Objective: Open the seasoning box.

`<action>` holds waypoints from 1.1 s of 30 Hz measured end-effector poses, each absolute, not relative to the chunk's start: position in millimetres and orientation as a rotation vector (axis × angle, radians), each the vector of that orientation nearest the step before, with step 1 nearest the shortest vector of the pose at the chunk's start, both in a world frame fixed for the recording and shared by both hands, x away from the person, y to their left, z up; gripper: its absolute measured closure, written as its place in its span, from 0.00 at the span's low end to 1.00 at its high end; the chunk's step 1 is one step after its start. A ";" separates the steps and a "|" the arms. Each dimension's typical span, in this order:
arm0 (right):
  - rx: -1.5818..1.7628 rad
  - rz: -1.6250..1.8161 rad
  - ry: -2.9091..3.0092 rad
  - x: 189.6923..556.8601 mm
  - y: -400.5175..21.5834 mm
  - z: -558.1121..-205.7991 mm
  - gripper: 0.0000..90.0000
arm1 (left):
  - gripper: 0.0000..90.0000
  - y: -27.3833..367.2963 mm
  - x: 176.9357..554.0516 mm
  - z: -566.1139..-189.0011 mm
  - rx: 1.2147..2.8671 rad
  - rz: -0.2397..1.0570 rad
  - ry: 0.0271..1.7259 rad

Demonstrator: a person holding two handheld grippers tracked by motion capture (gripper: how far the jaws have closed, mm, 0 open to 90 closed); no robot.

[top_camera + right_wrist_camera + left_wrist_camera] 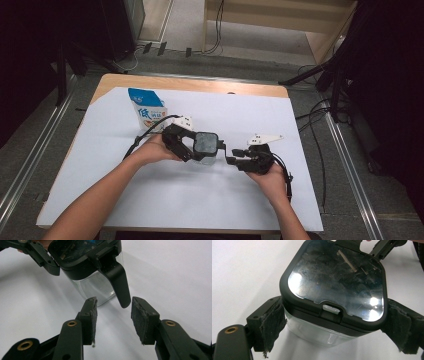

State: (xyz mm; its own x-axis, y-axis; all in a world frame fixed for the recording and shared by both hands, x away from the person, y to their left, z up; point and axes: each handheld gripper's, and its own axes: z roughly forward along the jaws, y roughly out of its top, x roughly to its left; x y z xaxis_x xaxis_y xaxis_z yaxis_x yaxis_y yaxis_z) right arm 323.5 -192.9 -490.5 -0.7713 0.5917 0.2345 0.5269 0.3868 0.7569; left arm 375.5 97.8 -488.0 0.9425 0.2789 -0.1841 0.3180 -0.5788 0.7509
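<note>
The clear glass jug with the black square lid [334, 287] sat clamped between the padded jaws of the left gripper [192, 145], pads pressing its sides just under the lid. Its black handle [120, 282] stuck out toward the right gripper [113, 315], hanging straight ahead of that claw's parted, empty jaws and just short of the gap, its long axis running downward. The right hand was the nearer one to the handle; a short push forward looked enough to straddle it.
</note>
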 end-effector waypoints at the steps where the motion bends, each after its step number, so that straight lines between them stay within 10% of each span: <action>1: 1.030 1.351 2.554 323.6 -192.8 -490.9 0.63 | 0.13 97.4 375.6 -487.1 2.224 -0.060 0.426; 33: 1.032 1.363 2.556 323.0 -192.1 -490.3 0.63 | 0.18 104.6 374.1 -459.8 2.228 -0.041 0.386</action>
